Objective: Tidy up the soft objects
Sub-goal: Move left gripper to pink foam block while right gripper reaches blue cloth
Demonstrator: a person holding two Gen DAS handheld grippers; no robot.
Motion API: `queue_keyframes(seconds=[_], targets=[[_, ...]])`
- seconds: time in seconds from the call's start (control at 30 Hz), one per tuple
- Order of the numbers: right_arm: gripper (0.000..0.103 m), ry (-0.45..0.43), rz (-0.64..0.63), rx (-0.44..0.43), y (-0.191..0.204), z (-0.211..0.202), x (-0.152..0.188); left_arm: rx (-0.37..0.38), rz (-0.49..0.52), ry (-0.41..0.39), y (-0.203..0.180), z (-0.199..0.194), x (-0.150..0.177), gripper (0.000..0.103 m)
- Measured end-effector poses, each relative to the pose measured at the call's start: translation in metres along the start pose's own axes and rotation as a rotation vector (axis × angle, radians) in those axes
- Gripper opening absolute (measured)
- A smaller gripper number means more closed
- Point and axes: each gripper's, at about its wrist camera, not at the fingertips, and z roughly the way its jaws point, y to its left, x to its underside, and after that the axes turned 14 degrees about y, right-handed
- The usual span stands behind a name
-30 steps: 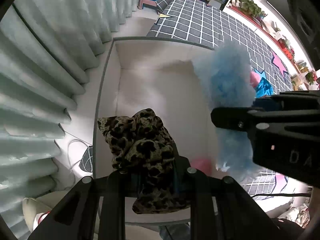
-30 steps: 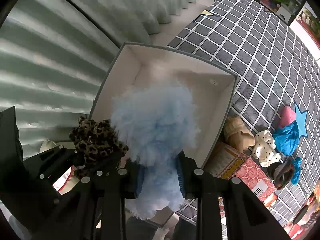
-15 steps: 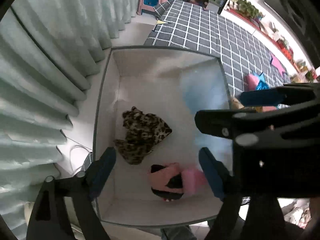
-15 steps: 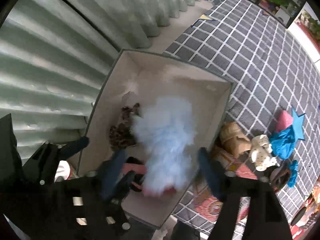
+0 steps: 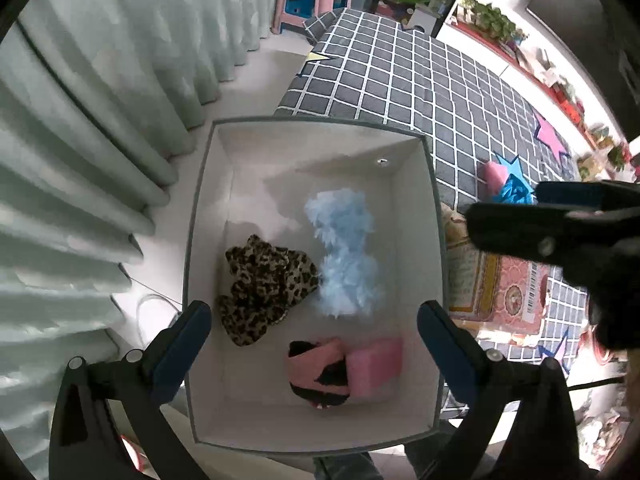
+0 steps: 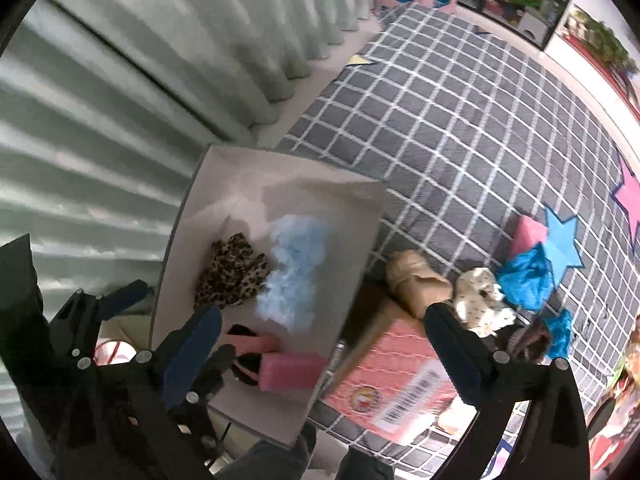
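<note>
A white box [image 5: 312,122] with a grey rim stands on the floor by the curtain. In it lie a leopard-print cloth [image 5: 264,284], a fluffy light-blue piece [image 5: 344,256], a pink-and-black item [image 5: 320,372] and a pink sponge [image 5: 376,364]. My left gripper [image 5: 312,344] hovers over the box's near end, its jaws opening, with nothing between them. My right gripper [image 6: 320,320] hangs above the box's right wall [image 6: 360,264], its jaws also opening and empty. The blue piece [image 6: 296,272] and the leopard cloth [image 6: 230,272] rest free on the box floor.
To the right of the box, on the grey checked mat [image 6: 460,120], lie a pink carton [image 6: 400,380], a beige soft item [image 6: 420,284], a white spotted cloth [image 6: 480,300], a blue cloth [image 6: 528,280] and a pink sponge [image 6: 528,234]. A pale curtain [image 5: 100,120] hangs on the left.
Both grippers went from shut to wide open. The leopard cloth and the blue fluffy piece dropped into the box. The right gripper rose and shifted right, off the box.
</note>
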Motion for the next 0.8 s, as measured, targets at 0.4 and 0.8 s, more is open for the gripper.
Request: queue_keyframes(seconds=[0.4,0.8], targets=[[0.102,-0.042,0.216,-0.003,-0.113,-0.023,0.031,0.045,0.068,-0.015,-0.05,-0.024,-0.023,0.103],[0.102,0.048,0.562,0.006,-0.265,0.029,0.084,0.089,0.157,0.025,-0.119,-0.032,-0.044,0.103]])
